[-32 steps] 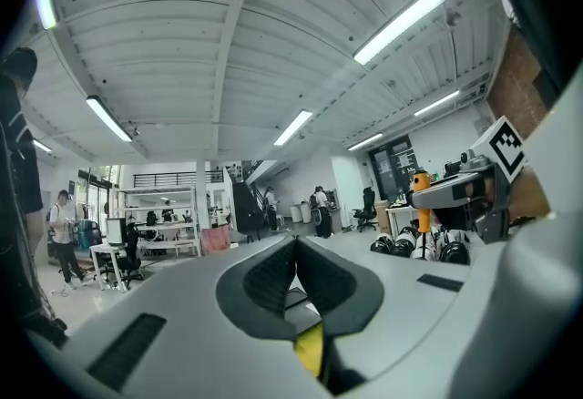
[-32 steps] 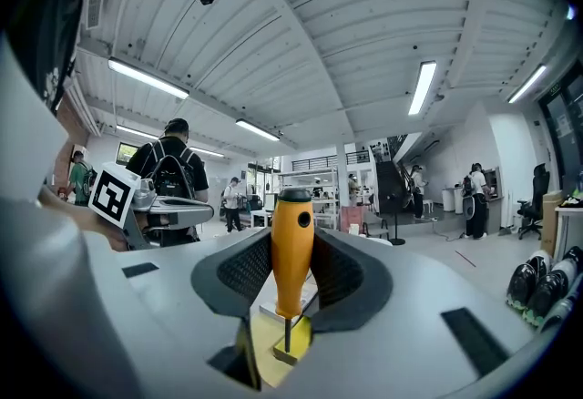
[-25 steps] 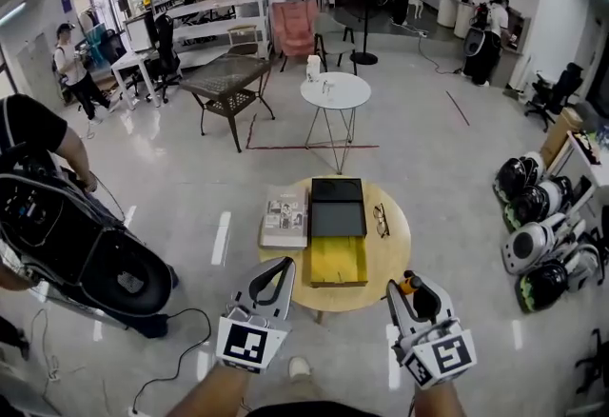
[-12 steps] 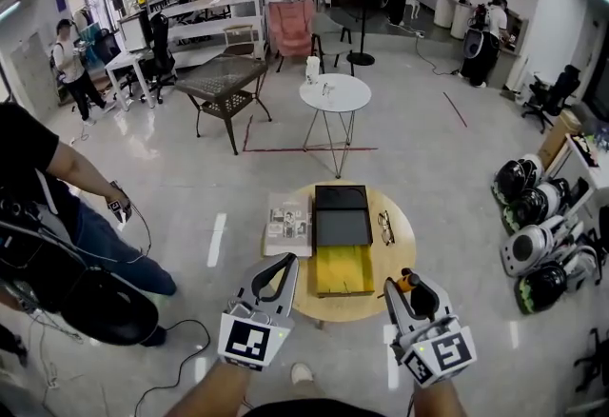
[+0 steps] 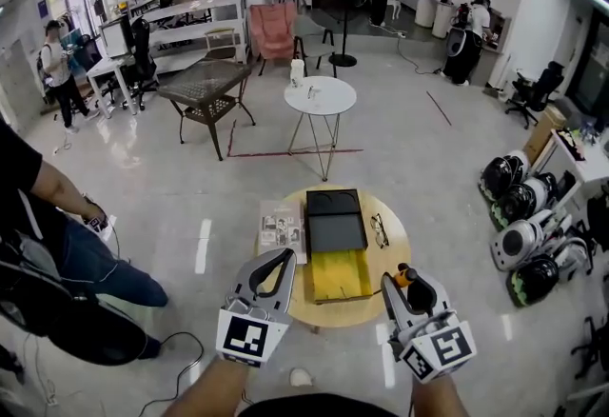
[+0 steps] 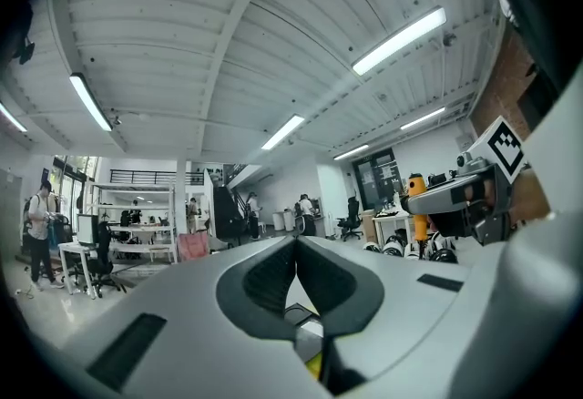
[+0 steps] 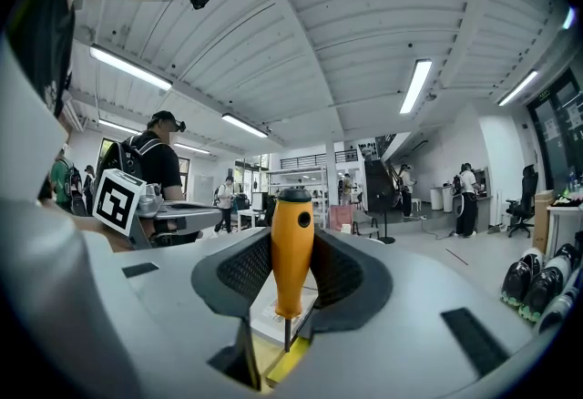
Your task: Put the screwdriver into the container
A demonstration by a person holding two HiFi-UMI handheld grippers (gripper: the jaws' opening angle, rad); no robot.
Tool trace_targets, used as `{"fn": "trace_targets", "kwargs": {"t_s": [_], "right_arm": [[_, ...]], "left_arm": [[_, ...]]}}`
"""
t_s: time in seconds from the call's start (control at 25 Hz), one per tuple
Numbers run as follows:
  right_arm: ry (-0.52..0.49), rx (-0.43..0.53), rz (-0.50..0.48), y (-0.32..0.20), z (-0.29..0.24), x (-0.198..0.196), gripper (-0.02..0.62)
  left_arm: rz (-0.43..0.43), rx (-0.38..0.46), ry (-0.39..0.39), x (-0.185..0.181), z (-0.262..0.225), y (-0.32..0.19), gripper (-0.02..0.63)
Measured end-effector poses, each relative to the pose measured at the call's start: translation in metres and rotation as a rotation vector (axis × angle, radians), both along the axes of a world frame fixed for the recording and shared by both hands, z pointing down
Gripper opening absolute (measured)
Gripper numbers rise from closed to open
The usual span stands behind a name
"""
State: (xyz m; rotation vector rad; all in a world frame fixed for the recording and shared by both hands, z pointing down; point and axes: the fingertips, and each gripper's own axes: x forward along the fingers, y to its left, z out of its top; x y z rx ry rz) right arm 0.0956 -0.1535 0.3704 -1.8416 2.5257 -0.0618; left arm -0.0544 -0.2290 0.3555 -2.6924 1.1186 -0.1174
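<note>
Orange-handled, the screwdriver is clamped upright between the fingers of the right gripper; those of the left gripper are pressed together, empty. Transport is judged in hand; next, alignment above the yellow container on the round surface is needed.

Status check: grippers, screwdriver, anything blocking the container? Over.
Left gripper shut, empty. Right gripper shut on screwdriver, handle upright. Yellow container open on table, nothing over it.
</note>
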Motion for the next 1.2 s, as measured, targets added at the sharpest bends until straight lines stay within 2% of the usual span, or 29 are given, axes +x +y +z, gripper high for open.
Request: {"fn": "trace_targets", "kwargs": {"t_s": [0.44,0.64,0.92,1.2], "right_arm": [[0.018,-0.017,0.009,-0.015,0.001,-0.008,0.137],[0.015,-0.022,-0.003,-0.029,0.001,0.001,0.137],[0.016,-0.023,-0.063,-0.062,0.005,0.011,0.137],[0.017,-0.045,-0.094,-0.098,0.015,0.037,0.137]], "left_arm": [[-0.003,-0.041,0.017,-0.018,0.009,-0.023,0.015],[-0.004,-0.038,-0.009,-0.009,0.011,-0.032,0.015],[-0.048,-0.029,-0.02,0.003,0.01,-0.057,0.015],[-0.056,-0.038,0.016,0.036,0.015,-0.09,0.015]]}}
